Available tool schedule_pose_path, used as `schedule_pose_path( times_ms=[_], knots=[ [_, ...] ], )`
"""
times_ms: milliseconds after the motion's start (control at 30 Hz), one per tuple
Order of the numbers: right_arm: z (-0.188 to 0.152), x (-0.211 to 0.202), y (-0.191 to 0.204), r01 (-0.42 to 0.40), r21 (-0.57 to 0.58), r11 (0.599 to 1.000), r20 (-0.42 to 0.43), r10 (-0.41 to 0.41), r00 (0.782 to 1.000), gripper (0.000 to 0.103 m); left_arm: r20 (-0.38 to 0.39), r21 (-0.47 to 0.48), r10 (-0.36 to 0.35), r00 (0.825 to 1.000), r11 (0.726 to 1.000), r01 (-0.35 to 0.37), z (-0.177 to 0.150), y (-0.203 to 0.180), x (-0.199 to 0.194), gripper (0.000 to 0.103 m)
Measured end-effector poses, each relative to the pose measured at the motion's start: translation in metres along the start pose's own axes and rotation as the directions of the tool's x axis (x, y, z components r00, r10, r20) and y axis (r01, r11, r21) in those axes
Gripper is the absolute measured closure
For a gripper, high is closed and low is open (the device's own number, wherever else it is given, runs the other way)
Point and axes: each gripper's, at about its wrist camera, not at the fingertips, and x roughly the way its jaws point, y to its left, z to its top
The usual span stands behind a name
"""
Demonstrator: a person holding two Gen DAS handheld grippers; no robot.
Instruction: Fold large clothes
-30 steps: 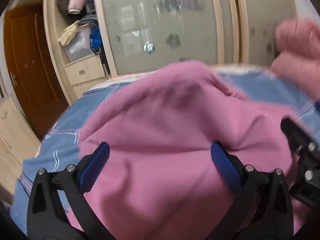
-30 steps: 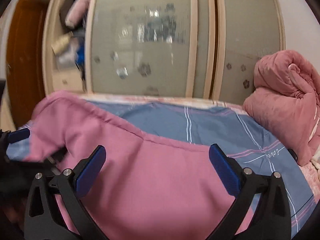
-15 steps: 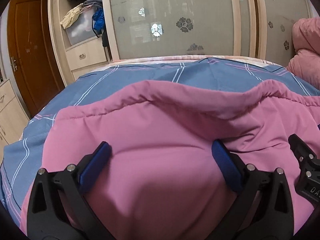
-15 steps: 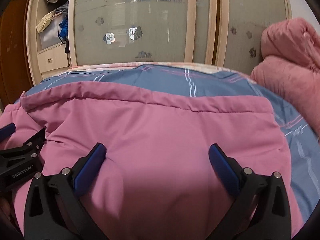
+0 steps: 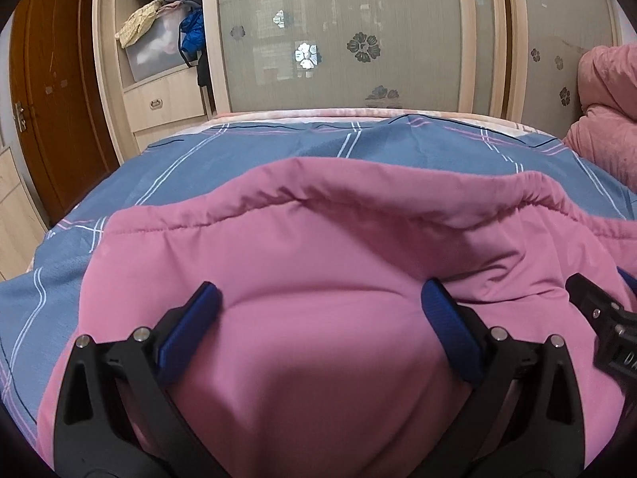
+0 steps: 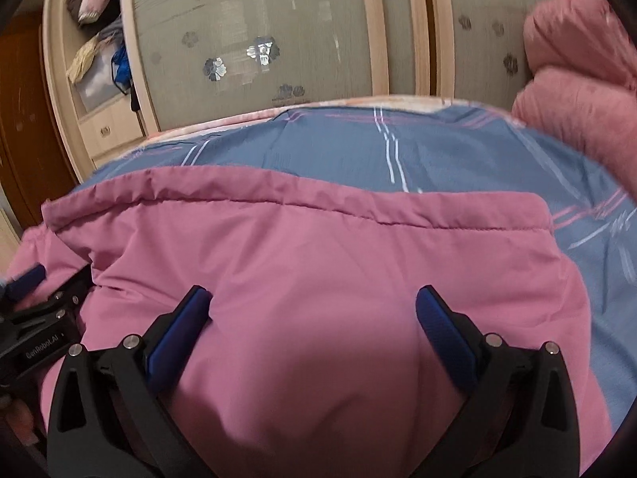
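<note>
Both claws stand with their fingers wide apart and grip nothing: the left claw (image 5: 320,312) and the right claw (image 6: 312,314) sit low over the pink padded jacket (image 5: 318,279), side by side, and the cloth bulges up between the blue pads (image 5: 191,330) of each one. The jacket lies on the bed (image 5: 199,163), on a blue checked sheet (image 6: 338,147), with its stitched far hem (image 6: 278,203) running across the right wrist view, quite straight there but wavy and raised in the left wrist view. I judge that the step in hand is to press or smooth the fold that was laid, or to take a new hold for the next fold; which one, I cannot say. To do it well, each claw should catch only the top layers near an edge, at the same height, and pull the hem flat before it lets go, because thick filling springs back and slips. Beyond the hem there is free sheet up to the far edge of the bed, so a fold away from the person has room. On the right a rolled pink quilt (image 6: 577,91) lies near, and the wardrobe doors (image 5: 358,32) stand behind the bed.
</note>
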Motion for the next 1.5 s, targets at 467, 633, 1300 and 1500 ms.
schedule_pose_path(
  times_ms=[467, 633, 1300, 1500],
  knots=[
    [-0.129, -0.312, -0.007, -0.008, -0.031, 0.999, 0.339, 0.018, 0.941, 0.001, 0.289, 0.034, -0.012, 0.957, 0.999, 0.002, -0.103, 0.068, -0.285, 0.002],
    [-0.219, -0.401, 0.027, 0.126, -0.134, 0.983, 0.344, -0.073, 0.936, 0.001, 0.229, -0.104, 0.046, 0.972, 0.994, -0.022, -0.189, 0.088, -0.366, 0.002],
    [-0.303, -0.454, 0.039, 0.157, -0.086, 0.984, 0.336, -0.120, 0.934, 0.001, 0.175, 0.012, -0.036, 0.984, 0.999, 0.034, -0.267, 0.068, -0.430, 0.002],
    [-0.300, -0.452, 0.041, 0.139, -0.102, 0.985, 0.331, -0.098, 0.939, 0.001, 0.125, -0.018, -0.041, 0.991, 0.999, 0.044, -0.269, 0.073, -0.423, 0.002]
  ],
)
